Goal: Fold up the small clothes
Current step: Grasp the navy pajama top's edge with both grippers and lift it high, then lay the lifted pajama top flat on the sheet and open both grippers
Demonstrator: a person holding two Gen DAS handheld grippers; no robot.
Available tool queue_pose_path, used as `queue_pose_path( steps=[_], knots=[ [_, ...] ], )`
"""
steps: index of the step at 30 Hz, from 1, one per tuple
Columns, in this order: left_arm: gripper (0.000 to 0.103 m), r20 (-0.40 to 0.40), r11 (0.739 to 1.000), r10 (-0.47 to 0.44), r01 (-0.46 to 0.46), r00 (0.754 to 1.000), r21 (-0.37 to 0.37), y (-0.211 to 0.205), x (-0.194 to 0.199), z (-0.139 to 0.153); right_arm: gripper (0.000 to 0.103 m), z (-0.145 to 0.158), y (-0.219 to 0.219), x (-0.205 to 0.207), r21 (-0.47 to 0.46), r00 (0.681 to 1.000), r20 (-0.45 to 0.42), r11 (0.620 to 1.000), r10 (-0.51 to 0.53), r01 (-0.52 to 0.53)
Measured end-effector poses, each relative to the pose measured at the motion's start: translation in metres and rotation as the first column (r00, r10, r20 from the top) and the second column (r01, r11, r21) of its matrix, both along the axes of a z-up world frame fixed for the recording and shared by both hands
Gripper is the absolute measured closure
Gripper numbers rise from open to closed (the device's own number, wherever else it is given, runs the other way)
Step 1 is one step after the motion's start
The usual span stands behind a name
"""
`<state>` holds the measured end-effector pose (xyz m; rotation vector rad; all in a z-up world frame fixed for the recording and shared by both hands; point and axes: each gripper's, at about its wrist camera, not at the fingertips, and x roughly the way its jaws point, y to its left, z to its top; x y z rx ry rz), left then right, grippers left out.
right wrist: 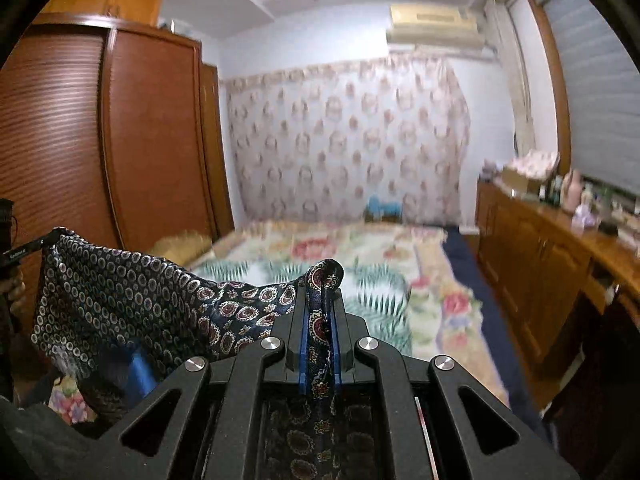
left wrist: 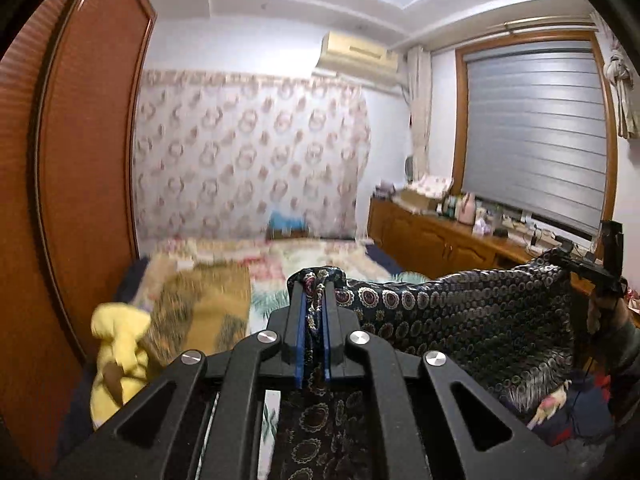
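Note:
A dark patterned garment (left wrist: pixel 460 316) with round medallion prints hangs stretched in the air between both grippers, above the bed. My left gripper (left wrist: pixel 314 286) is shut on one corner of it, the cloth bunched between the blue pads. In the right wrist view the same patterned garment (right wrist: pixel 132 292) sags to the left, and my right gripper (right wrist: pixel 322 284) is shut on its other corner. The right gripper (left wrist: pixel 600 272) shows at the far right of the left wrist view, the left gripper (right wrist: pixel 24 250) at the far left of the right wrist view.
A bed with a floral cover (right wrist: pixel 360 264) lies ahead and below. A yellow plush toy (left wrist: pixel 116 344) and a yellowish cloth (left wrist: pixel 200 300) lie at its left. A wooden wardrobe (left wrist: pixel 80 160) stands left, a cluttered wooden cabinet (right wrist: pixel 540 248) right. More clothes (left wrist: pixel 560 408) lie low right.

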<state>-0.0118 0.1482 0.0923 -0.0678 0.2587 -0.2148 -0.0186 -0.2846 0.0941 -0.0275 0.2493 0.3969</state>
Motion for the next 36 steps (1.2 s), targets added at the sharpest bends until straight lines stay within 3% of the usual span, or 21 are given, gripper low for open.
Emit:
queue_pose_path(
  steps=[6, 11, 14, 17, 18, 20, 23, 26, 28, 29, 36],
  knots=[
    [0.096, 0.027, 0.999, 0.023, -0.024, 0.999, 0.024, 0.006, 0.051, 0.031, 0.095, 0.048, 0.001, 0.014, -0.038, 0.997, 0.077, 0.999, -0.003, 0.006],
    [0.096, -0.003, 0.992, 0.113, -0.113, 0.994, 0.062, 0.014, 0.126, 0.028, 0.095, 0.059, 0.028, 0.094, -0.101, 0.999, 0.035, 0.994, -0.034, 0.037],
    [0.096, -0.050, 0.982, 0.165, -0.160, 0.985, 0.100, 0.018, 0.179, 0.009, 0.095, 0.044, 0.059, 0.156, -0.154, 0.996, -0.008, 0.985, -0.086, 0.084],
    [0.090, -0.156, 0.978, 0.189, -0.172, 0.970, 0.114, 0.024, 0.235, -0.024, 0.093, 0.023, 0.086, 0.219, -0.203, 0.984, -0.083, 0.970, -0.157, 0.137],
    [0.089, -0.192, 0.979, 0.189, -0.171, 0.963, 0.110, 0.026, 0.247, -0.035, 0.088, 0.011, 0.092, 0.238, -0.220, 0.976, -0.121, 0.964, -0.179, 0.149],
    [0.081, -0.262, 0.985, 0.160, -0.139, 0.952, 0.100, 0.028, 0.262, -0.057, 0.067, -0.015, 0.103, 0.271, -0.247, 0.951, -0.208, 0.953, -0.227, 0.174],
    [0.059, -0.284, 0.986, 0.150, -0.124, 0.947, 0.108, 0.027, 0.255, -0.076, 0.058, -0.045, 0.105, 0.289, -0.254, 0.924, -0.277, 0.948, -0.263, 0.193],
    [0.044, -0.312, 0.992, 0.107, -0.083, 0.944, 0.090, 0.026, 0.243, -0.088, 0.048, -0.065, 0.106, 0.283, -0.236, 0.922, -0.310, 0.958, -0.233, 0.163],
    [0.026, -0.331, 0.995, 0.082, -0.057, 0.940, 0.084, 0.024, 0.236, -0.094, 0.047, -0.065, 0.098, 0.283, -0.237, 0.922, -0.318, 0.960, -0.219, 0.147],
    [0.022, -0.344, 0.995, 0.066, -0.038, 0.937, 0.089, 0.021, 0.236, -0.097, 0.045, -0.069, 0.098, 0.277, -0.235, 0.923, -0.321, 0.962, -0.210, 0.137],
    [0.021, -0.383, 0.997, 0.032, -0.001, 0.923, 0.083, 0.004, 0.207, -0.123, 0.045, -0.076, 0.066, 0.235, -0.196, 0.927, -0.349, 0.978, -0.134, 0.068]
  ],
)
